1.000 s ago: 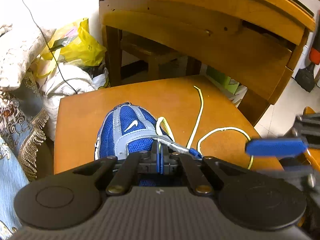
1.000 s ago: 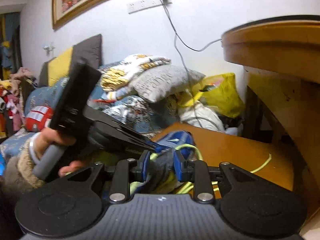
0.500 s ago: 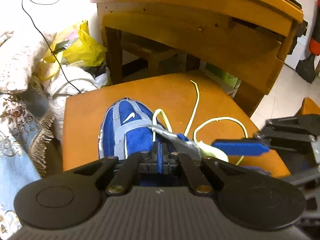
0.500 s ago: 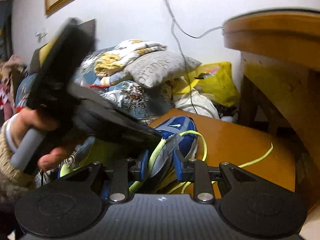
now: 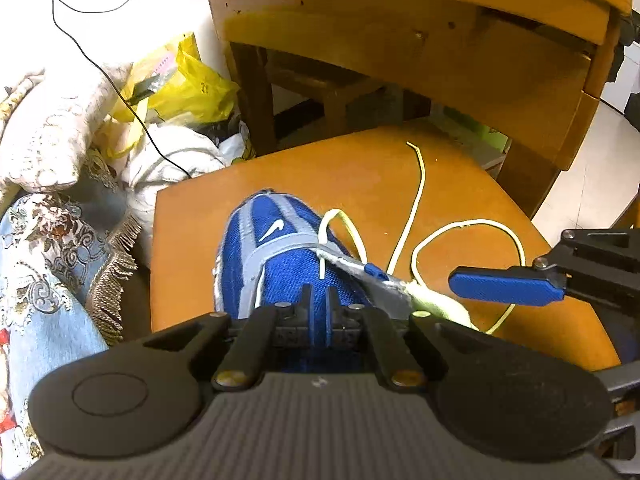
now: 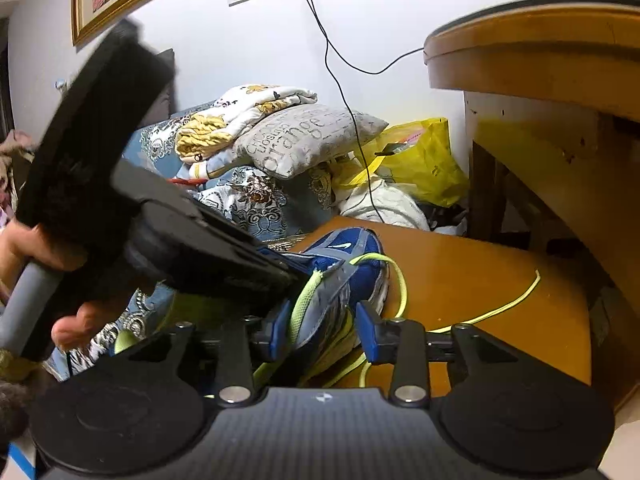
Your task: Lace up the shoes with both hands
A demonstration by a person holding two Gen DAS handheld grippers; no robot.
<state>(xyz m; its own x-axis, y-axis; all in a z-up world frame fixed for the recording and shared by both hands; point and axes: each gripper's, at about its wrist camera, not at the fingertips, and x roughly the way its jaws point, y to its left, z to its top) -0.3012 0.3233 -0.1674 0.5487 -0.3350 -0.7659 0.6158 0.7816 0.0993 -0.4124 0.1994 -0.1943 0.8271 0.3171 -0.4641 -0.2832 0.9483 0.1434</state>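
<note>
Resting on the low wooden table [image 5: 280, 176], blue sneaker [image 5: 276, 248], heel cut off by left gripper [image 5: 318, 310]; jaws nearly together, contents hidden; right gripper [image 6: 326, 330] spread astride the grey eyelet flap [image 6: 328, 308]; yellow-green lace [image 5: 416, 192] trails loose.

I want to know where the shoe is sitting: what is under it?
The shoe rests on a wooden stool, with loose yellow lace lying on the wood beside it. The heel end is hidden behind the left gripper, so what lies under that part cannot be seen.
</note>
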